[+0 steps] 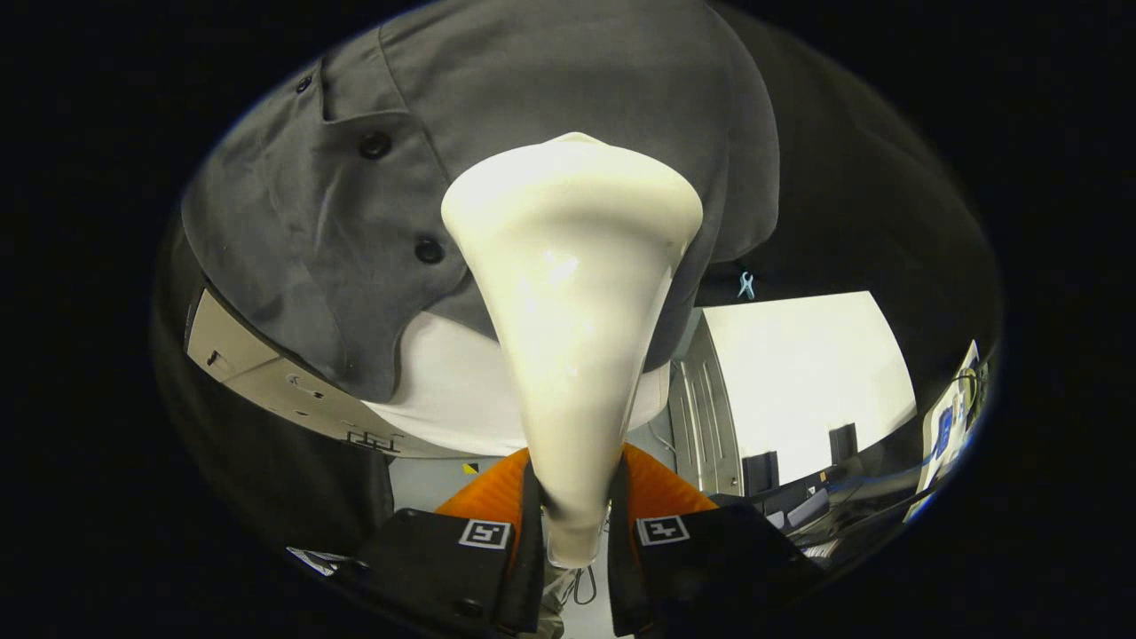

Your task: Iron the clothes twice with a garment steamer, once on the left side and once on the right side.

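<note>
Two fingers of the gripper (575, 532) close on the narrow handle of a cream garment steamer (572, 302), one finger pressing each side, so the gripper is clenched around it. The steamer rises straight ahead from between the fingers and flares into a wide, flat head at its far end.

To the left of the fingers, dark cloth hangs low, and above it a pale panel (257, 373) with small cut-outs runs at a slant. Beyond that, ahead and to the left of the steamer, hangs a grey shirt (355, 222). Its button strip runs diagonally, with two dark buttons (374, 145) showing well, one near a pocket flap and one lower down, close beside the left edge of the steamer head. A smaller button sits higher up by the collar area.

The steamer head lies against or just in front of the shirt's middle; whether it touches the cloth cannot be told. A white garment (453, 390) shows under the grey shirt's hem, just left of the steamer's neck.

To the right of the steamer, the shirt continues upward, then a small blue clip (746, 285) hangs against dark cloth. Below it stands a bright white board (808, 373) with grey framing at its left edge. Further right sit dark boxes and cables on a table (825, 506), too small to make out.
</note>
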A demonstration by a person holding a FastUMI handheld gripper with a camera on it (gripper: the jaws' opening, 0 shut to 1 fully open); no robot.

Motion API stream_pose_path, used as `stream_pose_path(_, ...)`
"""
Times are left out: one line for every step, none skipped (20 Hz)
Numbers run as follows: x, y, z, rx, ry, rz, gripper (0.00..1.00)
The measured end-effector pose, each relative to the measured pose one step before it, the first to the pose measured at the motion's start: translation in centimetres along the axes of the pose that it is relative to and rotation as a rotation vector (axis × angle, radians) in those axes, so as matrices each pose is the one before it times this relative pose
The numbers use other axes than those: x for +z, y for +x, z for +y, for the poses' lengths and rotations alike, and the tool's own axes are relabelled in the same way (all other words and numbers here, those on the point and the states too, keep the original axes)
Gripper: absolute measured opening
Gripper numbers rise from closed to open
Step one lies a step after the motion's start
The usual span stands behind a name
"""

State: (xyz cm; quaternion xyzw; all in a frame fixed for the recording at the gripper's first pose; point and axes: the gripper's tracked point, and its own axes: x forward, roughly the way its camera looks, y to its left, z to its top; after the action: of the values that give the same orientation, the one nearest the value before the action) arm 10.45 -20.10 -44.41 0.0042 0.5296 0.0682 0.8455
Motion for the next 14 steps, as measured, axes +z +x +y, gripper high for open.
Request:
stream_pose_path(-0.374, 0.528, -0.135, -0.00050, 0.00318, 0.01011, 0.38)
stream_pose_path(-0.408, 0.515, -0.192, -0.00050, 0.00292, 0.00936, 0.38)
stream_pose_path(-0.514, 0.530, -0.215, -0.00134, 0.00256, 0.00940, 0.38)
stream_pose_path(-0.357, 0.244, -0.064, -0.00201, 0.00493, 0.00684, 0.38)
stream_pose_path(-0.341, 0.143, -0.112, -0.00006, 0.00441, 0.00399, 0.38)
stream_pose_path(-0.383, 0.056, -0.176, 0.00243, 0.00187, 0.00280, 0.38)
stream_pose_path(-0.145, 0.076, -0.021, 0.00160, 0.00358, 0.00233, 0.38)
stream_pose_path(-0.192, -0.025, -0.046, 0.00208, 0.00434, 0.00144, 0.38)
stream_pose_path(-0.120, -0.214, 0.086, 0.00409, 0.00568, 0.00190, 0.38)
stream_pose_path(-0.173, -0.406, 0.228, 0.00853, 0.00834, 0.00089, 0.38)
stream_pose_path(0.119, -0.469, 0.317, 0.01071, 0.00916, -0.00478, 0.38)
stream_pose_path(0.046, -0.598, 0.341, 0.00748, 0.00422, -0.00690, 0.38)
stream_pose_path(0.192, -0.557, 0.279, 0.00465, 0.00086, -0.01101, 0.38)
stream_pose_path(0.419, -0.757, 0.336, 0.00084, -0.00098, -0.01265, 0.37)
